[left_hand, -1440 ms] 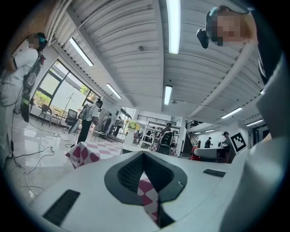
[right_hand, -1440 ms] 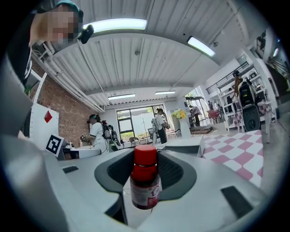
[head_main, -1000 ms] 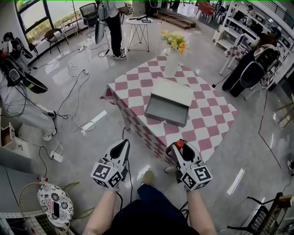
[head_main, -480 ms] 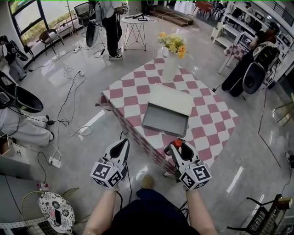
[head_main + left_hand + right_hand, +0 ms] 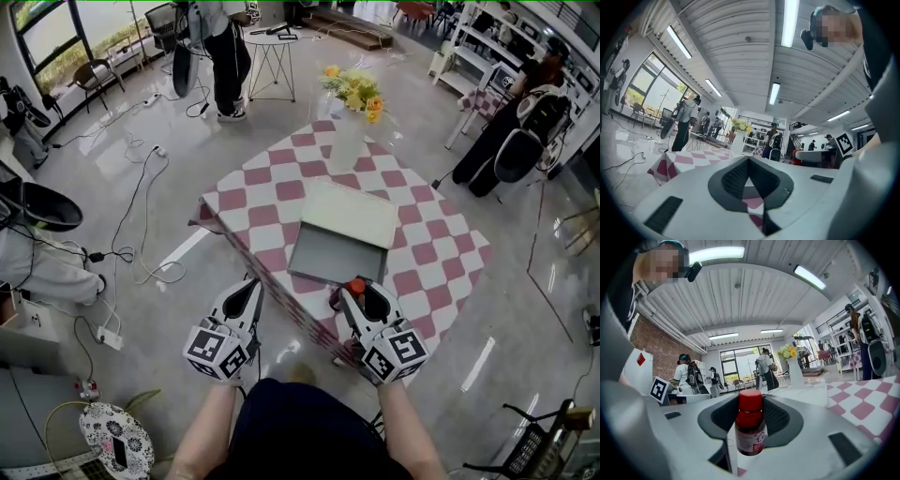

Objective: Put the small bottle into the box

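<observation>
A small bottle (image 5: 356, 286) with a red cap and a red label stands upright between the jaws of my right gripper (image 5: 359, 294), which is shut on it. In the right gripper view the bottle (image 5: 750, 428) fills the gap between the dark pads. The gripper hovers over the near edge of the pink-and-white checked table (image 5: 431, 253), just in front of the open grey box (image 5: 328, 253). The box's pale lid (image 5: 349, 214) lies back behind it. My left gripper (image 5: 252, 289) hangs left of the table edge, its jaws shut with nothing between them (image 5: 749, 160).
A white vase of yellow flowers (image 5: 349, 127) stands on the table behind the box. Cables (image 5: 141, 202) trail over the floor at left. A person (image 5: 225, 47) stands by a small white table (image 5: 279, 56) at the back, and another person (image 5: 516, 131) is at the right.
Both grippers have come forward to the table. The right one, still holding the bottle, now reaches the table's near edge close to the box's front.
</observation>
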`<control>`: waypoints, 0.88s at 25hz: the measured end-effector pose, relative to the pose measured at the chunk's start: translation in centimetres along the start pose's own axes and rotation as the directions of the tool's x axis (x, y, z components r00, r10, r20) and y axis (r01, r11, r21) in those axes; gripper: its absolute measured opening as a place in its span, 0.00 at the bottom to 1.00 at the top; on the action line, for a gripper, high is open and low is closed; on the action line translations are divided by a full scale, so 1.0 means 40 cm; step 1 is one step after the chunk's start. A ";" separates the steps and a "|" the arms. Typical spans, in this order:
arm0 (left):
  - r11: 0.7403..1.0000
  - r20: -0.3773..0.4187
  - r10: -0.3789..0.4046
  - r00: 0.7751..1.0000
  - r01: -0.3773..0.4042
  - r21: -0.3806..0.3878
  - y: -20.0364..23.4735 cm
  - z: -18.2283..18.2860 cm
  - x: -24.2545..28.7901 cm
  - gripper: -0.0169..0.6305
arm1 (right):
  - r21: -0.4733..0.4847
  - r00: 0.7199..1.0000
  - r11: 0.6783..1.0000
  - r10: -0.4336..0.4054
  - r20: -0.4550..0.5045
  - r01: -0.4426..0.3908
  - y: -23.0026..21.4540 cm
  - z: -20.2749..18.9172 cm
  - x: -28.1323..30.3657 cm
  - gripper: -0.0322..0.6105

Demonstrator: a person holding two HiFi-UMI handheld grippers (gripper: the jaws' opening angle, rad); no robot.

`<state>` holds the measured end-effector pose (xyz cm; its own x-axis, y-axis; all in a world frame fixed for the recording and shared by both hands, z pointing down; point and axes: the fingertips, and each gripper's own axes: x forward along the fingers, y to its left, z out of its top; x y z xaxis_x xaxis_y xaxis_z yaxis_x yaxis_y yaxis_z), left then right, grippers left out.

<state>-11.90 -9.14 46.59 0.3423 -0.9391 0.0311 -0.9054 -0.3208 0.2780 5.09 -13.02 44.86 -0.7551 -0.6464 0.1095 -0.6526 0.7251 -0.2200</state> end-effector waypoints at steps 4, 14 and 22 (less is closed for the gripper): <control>1.000 -0.008 -0.007 1.000 0.007 -0.006 0.011 -0.004 0.022 0.03 | -0.010 1.000 1.000 0.014 -0.007 -0.014 0.000 0.007 0.021 0.29; 0.999 -0.028 -0.031 0.999 0.031 -0.008 0.043 0.006 0.094 0.03 | 0.004 1.000 1.000 -0.009 -0.014 0.009 -0.040 0.013 0.072 0.29; 0.996 -0.064 -0.094 0.994 0.093 -0.008 0.078 0.026 0.185 0.03 | 0.014 0.999 0.999 -0.047 -0.018 0.047 -0.069 0.038 0.139 0.29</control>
<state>-12.46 -17.21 46.70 0.4409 -0.8951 0.0663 -0.8674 -0.4059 0.2877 2.79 -18.99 44.60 -0.7245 -0.6755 0.1372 -0.6868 0.6903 -0.2277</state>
